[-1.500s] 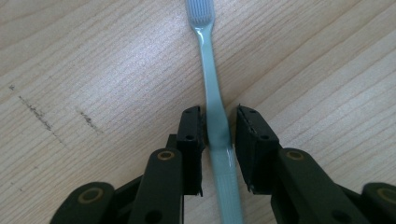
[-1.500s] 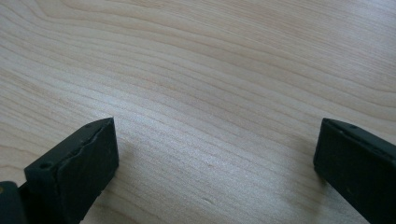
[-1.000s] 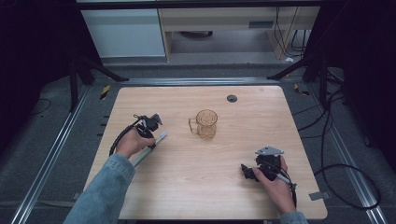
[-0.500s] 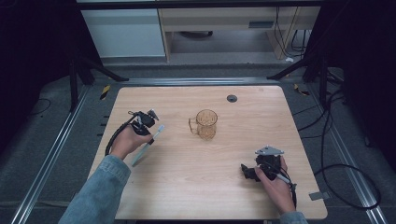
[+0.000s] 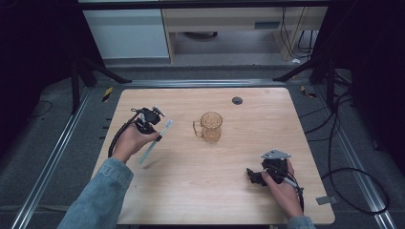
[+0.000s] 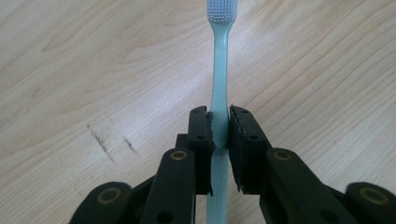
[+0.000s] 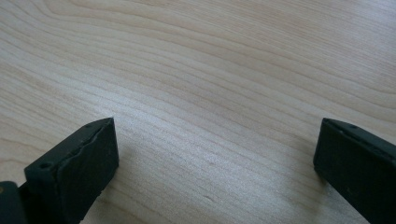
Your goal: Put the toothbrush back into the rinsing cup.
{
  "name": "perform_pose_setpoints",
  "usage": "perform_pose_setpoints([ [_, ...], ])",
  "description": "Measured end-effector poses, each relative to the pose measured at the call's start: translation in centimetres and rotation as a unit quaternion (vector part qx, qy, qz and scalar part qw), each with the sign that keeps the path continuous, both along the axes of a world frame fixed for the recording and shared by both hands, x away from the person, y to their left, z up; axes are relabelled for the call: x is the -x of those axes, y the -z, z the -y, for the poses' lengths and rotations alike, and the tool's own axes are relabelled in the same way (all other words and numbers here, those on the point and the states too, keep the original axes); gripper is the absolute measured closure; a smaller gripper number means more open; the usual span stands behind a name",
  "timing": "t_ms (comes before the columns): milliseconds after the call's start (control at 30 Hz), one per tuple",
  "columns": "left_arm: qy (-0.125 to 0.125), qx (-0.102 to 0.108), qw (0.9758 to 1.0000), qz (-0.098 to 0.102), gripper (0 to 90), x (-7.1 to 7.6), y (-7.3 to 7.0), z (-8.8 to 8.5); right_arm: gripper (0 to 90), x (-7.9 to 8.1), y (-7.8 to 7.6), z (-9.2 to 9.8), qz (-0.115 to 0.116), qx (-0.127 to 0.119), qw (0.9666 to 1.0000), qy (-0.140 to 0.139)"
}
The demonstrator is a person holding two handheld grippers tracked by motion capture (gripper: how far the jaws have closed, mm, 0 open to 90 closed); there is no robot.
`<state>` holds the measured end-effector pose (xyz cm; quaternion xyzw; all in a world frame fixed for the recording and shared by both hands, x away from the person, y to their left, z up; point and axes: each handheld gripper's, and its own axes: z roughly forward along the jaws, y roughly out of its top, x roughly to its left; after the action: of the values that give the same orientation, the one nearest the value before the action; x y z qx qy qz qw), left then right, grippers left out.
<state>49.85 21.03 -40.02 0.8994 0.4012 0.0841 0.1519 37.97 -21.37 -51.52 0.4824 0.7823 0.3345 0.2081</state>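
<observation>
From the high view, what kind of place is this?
Probably a lab data-collection rig, not a home: a bare light wooden table on a metal rail frame, loose black cables on grey floor, and a person's handheld tongs.

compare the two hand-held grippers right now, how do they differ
The left hand-held gripper is shut on the toothbrush, jaws pressed against its handle; the right hand-held gripper is open, jaws wide apart with nothing between them. In the high view the left one sits at the table's left side, beside the glass mug; the right one sits near the front right corner. Both have black jaws and are held in a hand.
</observation>
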Motion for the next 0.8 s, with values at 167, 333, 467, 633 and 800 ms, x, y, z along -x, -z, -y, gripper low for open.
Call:
perform_pose_setpoints([
  [167,-0.003,0.025,0.9994,0.022,78.7,0.4,-0.8,0.4,0.4,0.0,0.0,0.0,0.001,0.001,1.0,-0.001],
  [333,-0.005,0.052,0.9975,0.048,78.7,1.0,-1.7,1.0,0.4,0.1,0.0,0.0,0.001,0.001,1.0,-0.005],
  [467,-0.002,0.074,0.9951,0.066,78.7,1.4,-2.3,1.9,0.4,0.1,0.0,0.0,0.0,0.001,1.0,-0.008],
  [633,0.008,0.098,0.9901,0.1,78.8,1.9,-3.1,3.1,0.4,0.1,0.0,0.0,0.0,0.001,1.0,-0.008],
  [800,0.013,0.121,0.9837,0.132,78.7,2.4,-4.0,3.7,0.4,0.1,0.0,0.0,0.0,0.0,1.0,-0.008],
])
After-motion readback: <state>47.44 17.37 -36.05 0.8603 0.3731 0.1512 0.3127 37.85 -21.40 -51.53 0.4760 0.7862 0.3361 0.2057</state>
